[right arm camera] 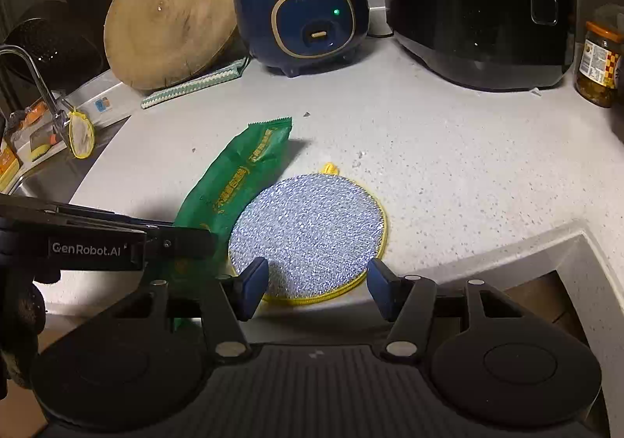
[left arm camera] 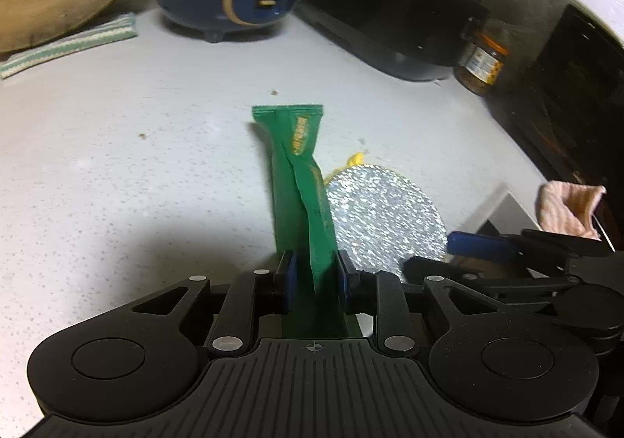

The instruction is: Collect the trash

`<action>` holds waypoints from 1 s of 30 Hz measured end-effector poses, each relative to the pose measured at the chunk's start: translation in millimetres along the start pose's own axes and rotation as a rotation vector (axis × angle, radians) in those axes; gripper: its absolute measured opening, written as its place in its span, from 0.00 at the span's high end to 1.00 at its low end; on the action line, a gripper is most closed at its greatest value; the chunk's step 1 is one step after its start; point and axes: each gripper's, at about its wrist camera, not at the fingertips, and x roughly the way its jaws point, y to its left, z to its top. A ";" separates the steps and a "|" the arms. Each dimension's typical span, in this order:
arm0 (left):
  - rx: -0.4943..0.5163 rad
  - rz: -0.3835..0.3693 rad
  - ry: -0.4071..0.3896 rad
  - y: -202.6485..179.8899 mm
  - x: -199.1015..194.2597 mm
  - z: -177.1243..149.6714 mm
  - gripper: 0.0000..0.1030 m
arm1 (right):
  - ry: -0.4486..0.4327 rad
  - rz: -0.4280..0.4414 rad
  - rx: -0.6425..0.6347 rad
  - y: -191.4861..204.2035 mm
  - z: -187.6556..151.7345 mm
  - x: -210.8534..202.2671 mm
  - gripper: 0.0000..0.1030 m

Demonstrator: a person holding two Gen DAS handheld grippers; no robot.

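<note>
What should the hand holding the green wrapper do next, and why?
Probably lift it away. The left gripper is already shut on the green wrapper, whose far end is still over the counter beside the round scrubber.

wrapper left of scouring pad

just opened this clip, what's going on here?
Trash pickup on a speckled grey kitchen counter. The left hand-held gripper is closed on one end of a long green plastic wrapper, whose far end sticks out over the counter. The right hand-held gripper is open and empty, its fingers either side of the near edge of a round silver scouring pad with yellow trim lying beside the wrapper. No bin is in view.
</note>
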 end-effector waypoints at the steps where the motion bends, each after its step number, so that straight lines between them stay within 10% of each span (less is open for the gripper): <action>1: -0.001 -0.005 -0.002 -0.8 -1.3 -0.1 0.76 | 0.001 0.002 -0.002 -0.7 -0.4 -1.7 0.45; 30: 0.127 0.029 -0.018 -25.0 37.2 30.7 0.79 | -0.075 -0.114 0.057 -31.9 15.1 1.2 0.45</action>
